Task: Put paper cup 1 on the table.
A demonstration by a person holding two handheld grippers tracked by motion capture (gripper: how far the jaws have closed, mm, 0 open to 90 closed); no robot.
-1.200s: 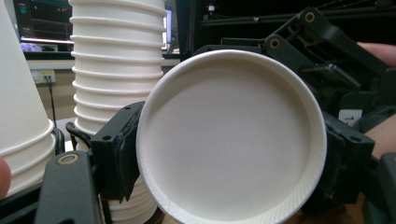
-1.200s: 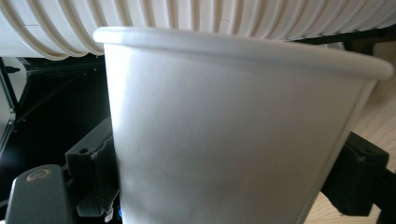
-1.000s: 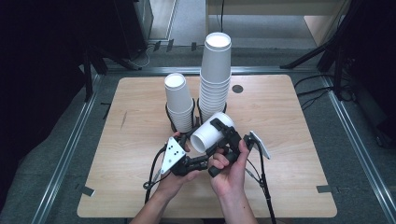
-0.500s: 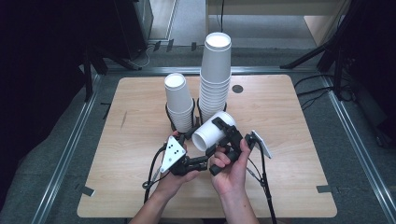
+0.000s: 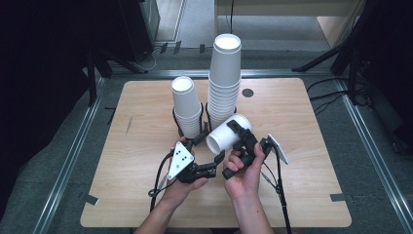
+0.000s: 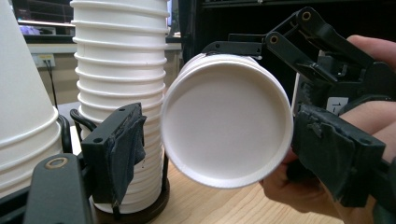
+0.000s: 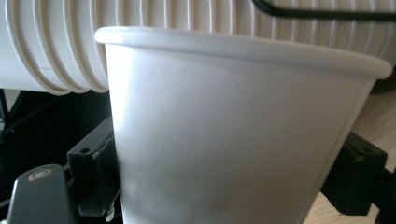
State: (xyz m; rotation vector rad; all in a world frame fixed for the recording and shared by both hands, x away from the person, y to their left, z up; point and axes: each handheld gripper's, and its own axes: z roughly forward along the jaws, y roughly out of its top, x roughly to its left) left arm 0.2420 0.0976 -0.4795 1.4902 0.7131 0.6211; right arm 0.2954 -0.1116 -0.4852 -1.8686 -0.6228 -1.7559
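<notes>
On the left, the shorter stack of cups point(image 5: 187, 109) stands in a black ring holder near the middle of the surface point(image 5: 126, 195), a little toward the far edge. Just in front of it, the left hand-held gripper point(image 5: 210, 157) hovers with its jaws spread and nothing between them; in the left gripper view its pads point(image 6: 122, 149) flank the base of the loose cup point(image 5: 229, 132) without touching it. Next comes the taller stack point(image 5: 225, 78), also in a holder. The right hand-held gripper point(image 5: 239, 132) pinches the loose paper cup by its wall and holds it on its side above the surface, just in front of the taller stack.

What could go wrong: the thin wall may buckle if the right jaws squeeze harder, or the cup may slip out if they ease. The left jaws, closing on the base, could push the cup against the taller stack, which looks likely to topple, though how firmly its holder grips it is hard to tell.

The surface is pale wood with rounded corners, on a grey floor with metal rails; the room beyond is dark.
</notes>
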